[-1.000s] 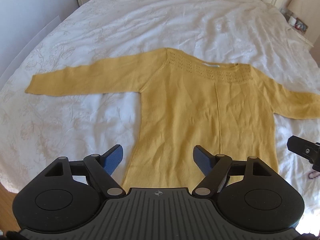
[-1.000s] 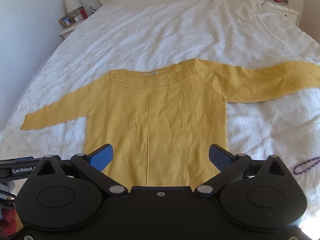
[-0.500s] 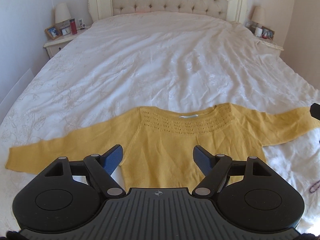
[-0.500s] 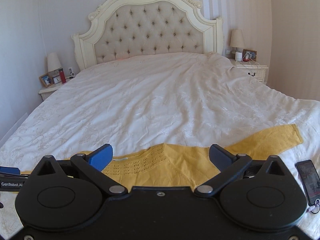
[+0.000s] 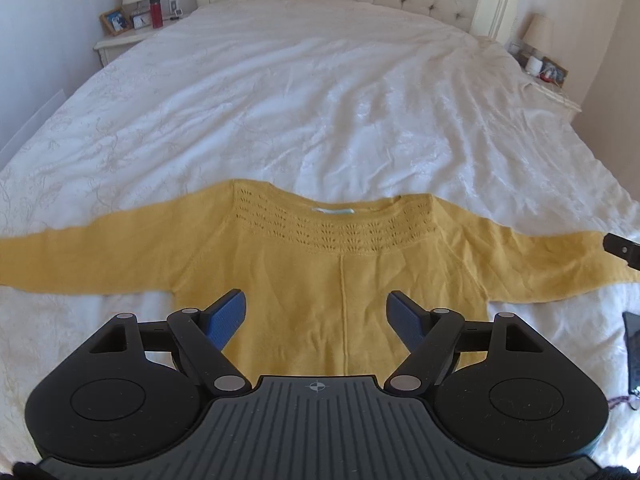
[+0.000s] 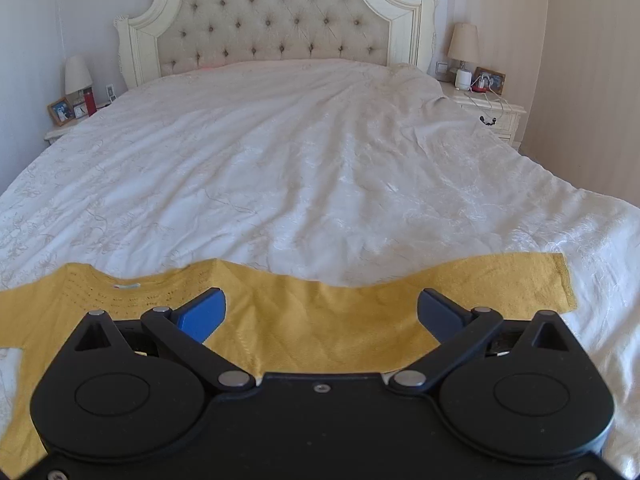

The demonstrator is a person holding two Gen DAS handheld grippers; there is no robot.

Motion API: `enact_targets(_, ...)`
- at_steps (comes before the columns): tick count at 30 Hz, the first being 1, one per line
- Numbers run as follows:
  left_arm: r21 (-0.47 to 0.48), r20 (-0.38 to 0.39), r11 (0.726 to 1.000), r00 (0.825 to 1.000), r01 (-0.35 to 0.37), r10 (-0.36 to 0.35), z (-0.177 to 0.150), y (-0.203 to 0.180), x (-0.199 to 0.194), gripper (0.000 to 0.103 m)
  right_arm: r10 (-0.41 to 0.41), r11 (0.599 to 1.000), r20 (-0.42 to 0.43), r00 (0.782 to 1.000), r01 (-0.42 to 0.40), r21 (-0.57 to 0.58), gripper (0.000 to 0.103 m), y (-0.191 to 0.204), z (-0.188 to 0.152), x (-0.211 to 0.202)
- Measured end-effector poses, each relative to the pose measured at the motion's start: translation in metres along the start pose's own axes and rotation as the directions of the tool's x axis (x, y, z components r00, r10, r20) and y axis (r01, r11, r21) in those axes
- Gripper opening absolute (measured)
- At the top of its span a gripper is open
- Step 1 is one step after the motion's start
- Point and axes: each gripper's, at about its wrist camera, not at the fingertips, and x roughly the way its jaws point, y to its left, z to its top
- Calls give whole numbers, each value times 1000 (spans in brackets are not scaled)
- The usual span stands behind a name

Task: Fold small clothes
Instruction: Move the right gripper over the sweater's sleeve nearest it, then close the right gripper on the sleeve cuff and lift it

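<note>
A yellow knit sweater (image 5: pixel 312 272) lies flat on the white bedspread (image 5: pixel 320 100), neck toward the headboard, both sleeves spread out sideways. My left gripper (image 5: pixel 318 314) is open and empty, held above the sweater's body. My right gripper (image 6: pixel 322 312) is open and empty, held above the sweater's (image 6: pixel 328 320) right sleeve, whose cuff (image 6: pixel 564 284) lies to the right. A tip of the right gripper shows at the right edge of the left wrist view (image 5: pixel 620 246).
A tufted headboard (image 6: pixel 276 28) stands at the far end. Nightstands with lamps and photo frames flank the bed, one on the left (image 6: pixel 68 116) and one on the right (image 6: pixel 480 96). A dark phone (image 5: pixel 632 344) lies on the bedspread at the right.
Both grippers tilted up from looking down at the sweater and moved; the right one shifted right over the right sleeve. Both stayed open and empty.
</note>
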Motion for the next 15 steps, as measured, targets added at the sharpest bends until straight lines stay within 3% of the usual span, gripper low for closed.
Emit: enact_targets(15, -51, -65, 997, 996, -62, 58, 3, -72, 21, 76, -110, 991, -180, 978, 123, 62, 80, -215, 15, 79)
